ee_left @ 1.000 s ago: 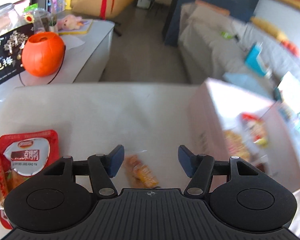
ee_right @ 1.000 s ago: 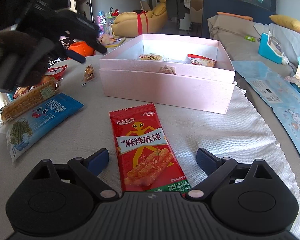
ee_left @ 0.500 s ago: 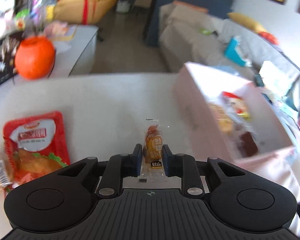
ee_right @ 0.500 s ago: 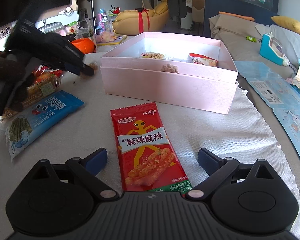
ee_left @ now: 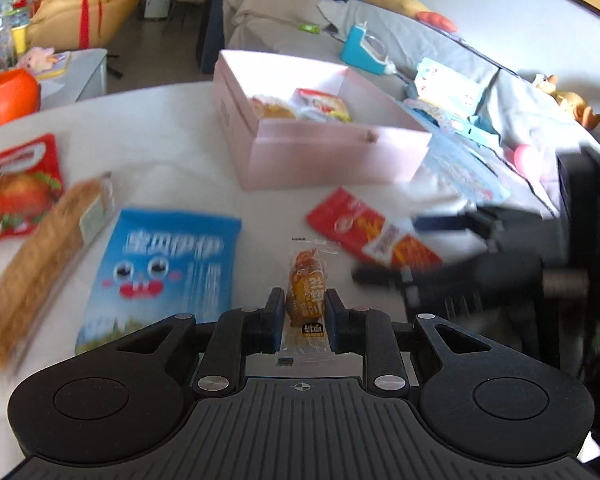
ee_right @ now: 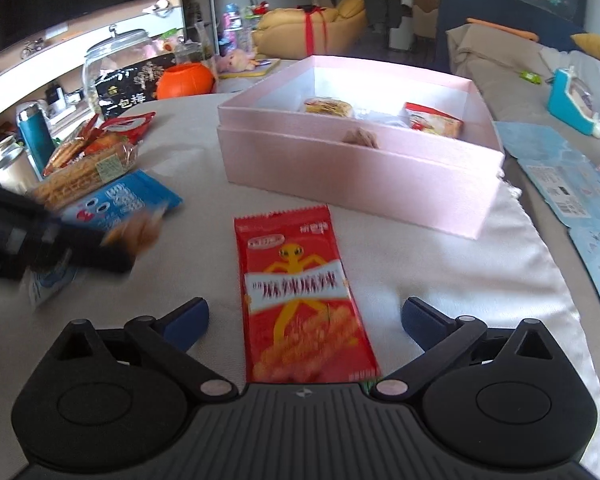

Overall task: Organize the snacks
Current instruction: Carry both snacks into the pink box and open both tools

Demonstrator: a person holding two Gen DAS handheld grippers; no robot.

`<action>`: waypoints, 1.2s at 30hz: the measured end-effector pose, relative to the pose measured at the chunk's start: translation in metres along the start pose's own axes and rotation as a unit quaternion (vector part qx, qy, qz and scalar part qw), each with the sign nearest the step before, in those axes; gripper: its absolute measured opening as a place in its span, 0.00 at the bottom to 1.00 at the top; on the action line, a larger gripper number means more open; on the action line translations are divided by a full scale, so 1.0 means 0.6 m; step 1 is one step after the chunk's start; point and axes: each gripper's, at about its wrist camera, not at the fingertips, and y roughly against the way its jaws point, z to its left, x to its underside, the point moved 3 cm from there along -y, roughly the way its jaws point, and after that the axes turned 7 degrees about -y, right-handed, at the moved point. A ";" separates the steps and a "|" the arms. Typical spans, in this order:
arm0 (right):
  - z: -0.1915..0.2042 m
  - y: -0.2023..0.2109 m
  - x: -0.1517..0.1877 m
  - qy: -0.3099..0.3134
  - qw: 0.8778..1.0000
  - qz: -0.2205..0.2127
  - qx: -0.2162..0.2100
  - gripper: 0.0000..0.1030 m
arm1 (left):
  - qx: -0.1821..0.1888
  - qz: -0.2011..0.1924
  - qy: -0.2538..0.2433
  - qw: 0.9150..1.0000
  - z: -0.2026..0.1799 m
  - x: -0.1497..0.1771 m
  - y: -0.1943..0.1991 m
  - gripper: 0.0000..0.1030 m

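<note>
My left gripper (ee_left: 303, 300) is shut on a small orange snack packet (ee_left: 306, 280), which it holds clear of the table, above the blue packet (ee_left: 160, 264). In the right wrist view that gripper (ee_right: 128, 248) is a blur at the left. My right gripper (ee_right: 304, 316) hovers low over a long red spicy-strip packet (ee_right: 300, 292). Its jaws are opening, and the packet lies flat between them, untouched by the pads. Behind stands the open pink box (ee_right: 360, 176) with a few snacks inside.
At the left of the table lie a long biscuit pack (ee_right: 84, 176), a red meat packet (ee_left: 16, 184) and the blue packet (ee_right: 124, 200). An orange pumpkin (ee_right: 184, 80), a glass jar (ee_right: 112, 64) and a teal bottle (ee_right: 36, 136) stand beyond. Blue sheets (ee_right: 572, 184) lie at the right.
My left gripper shut on the small orange packet, lifted it and swung it toward the red packet and my right gripper. The right gripper stayed put while its jaws widened slightly.
</note>
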 end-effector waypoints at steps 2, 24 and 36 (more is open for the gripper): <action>-0.005 -0.010 -0.014 -0.014 1.000 -0.001 0.003 0.96 | -0.006 0.006 0.005 1.000 0.000 0.008 0.001 0.24; -0.035 0.193 -0.170 -0.045 0.991 -0.118 0.047 0.44 | 0.006 -0.121 -0.032 0.992 -0.008 -0.187 0.016 0.24; -0.067 0.116 -0.408 -0.055 0.990 -0.098 0.080 0.65 | 0.019 -0.057 0.063 0.996 0.059 -0.303 -0.169 0.29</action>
